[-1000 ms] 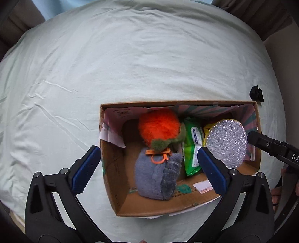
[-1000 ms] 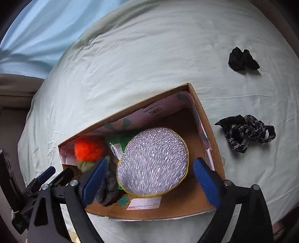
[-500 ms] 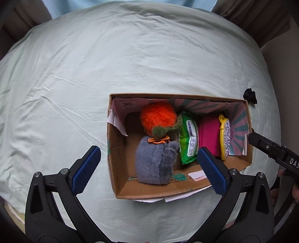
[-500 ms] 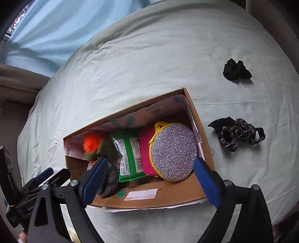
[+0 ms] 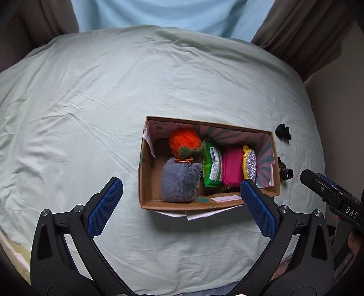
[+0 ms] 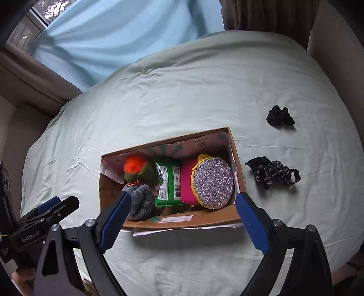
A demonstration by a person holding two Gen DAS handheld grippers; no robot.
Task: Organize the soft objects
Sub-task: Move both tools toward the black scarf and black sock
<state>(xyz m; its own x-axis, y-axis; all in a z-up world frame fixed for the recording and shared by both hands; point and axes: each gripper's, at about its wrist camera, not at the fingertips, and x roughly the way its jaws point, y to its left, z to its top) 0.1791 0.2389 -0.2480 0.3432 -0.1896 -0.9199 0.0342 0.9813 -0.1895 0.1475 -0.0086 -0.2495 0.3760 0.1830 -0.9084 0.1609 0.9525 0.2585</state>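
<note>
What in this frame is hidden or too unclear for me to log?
- Patterned black fabric, left wrist view: mostly behind the cardboard box wall.
- Pink pouch, right wrist view: largely covered by the glitter pouch.
- Wipes pack label: too small to read.
- Box floor under the grey plush: hidden.

A bed fills nearly the whole room from where I stand, spread with a pale green sheet [image 5: 95, 95] creased in long soft folds. Behind it at twelve o'clock hangs a light blue curtain [image 6: 118, 34], daylight glowing through (a sliver of window frame [image 6: 29, 20] shows at ten o'clock). Brown drapes [image 5: 302, 29] hang at one o'clock, and a plain beige wall [image 5: 341, 95] stands at three o'clock.
</note>
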